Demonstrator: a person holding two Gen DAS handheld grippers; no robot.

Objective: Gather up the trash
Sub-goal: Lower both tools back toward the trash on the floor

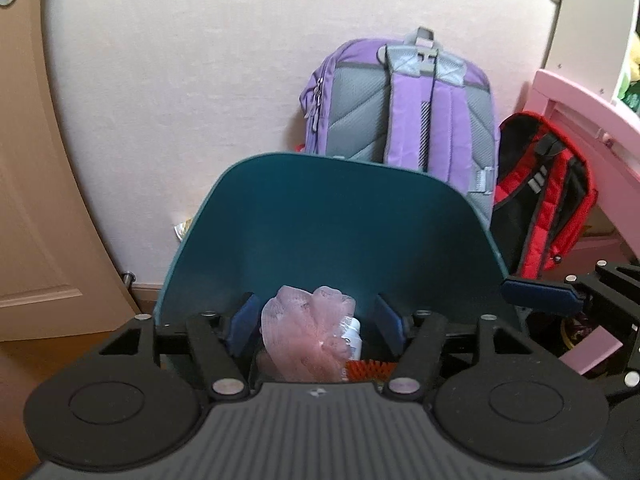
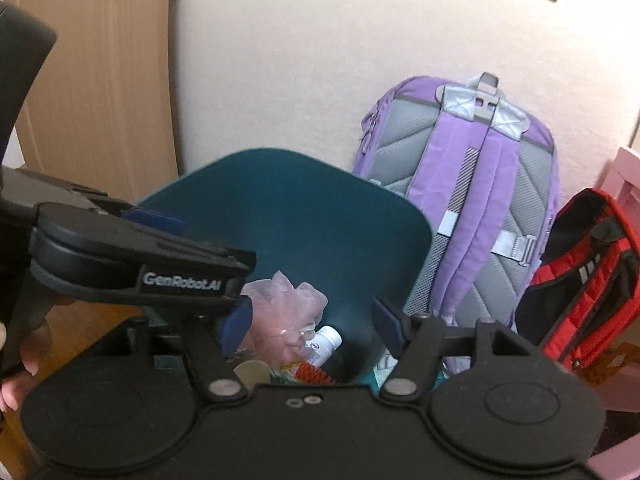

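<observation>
Pink netting (image 1: 308, 324), a white bottle (image 2: 326, 342) and scraps are already seen inside the teal bin (image 1: 320, 216), both hand-held grippers (image 1: 316, 320) (image 2: 310, 326) being spread empty above it.

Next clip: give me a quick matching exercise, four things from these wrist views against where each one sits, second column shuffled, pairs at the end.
Things:
1. pink mesh wad
2. purple backpack
3. red and black backpack
4. white bottle

Places:
A. upright against the wall
B. slumped at far right
C. in the teal bin, part under the mesh
D. on top of the bin's trash

Pairs: 1-D, 2-A, 3-B, 4-C
</observation>
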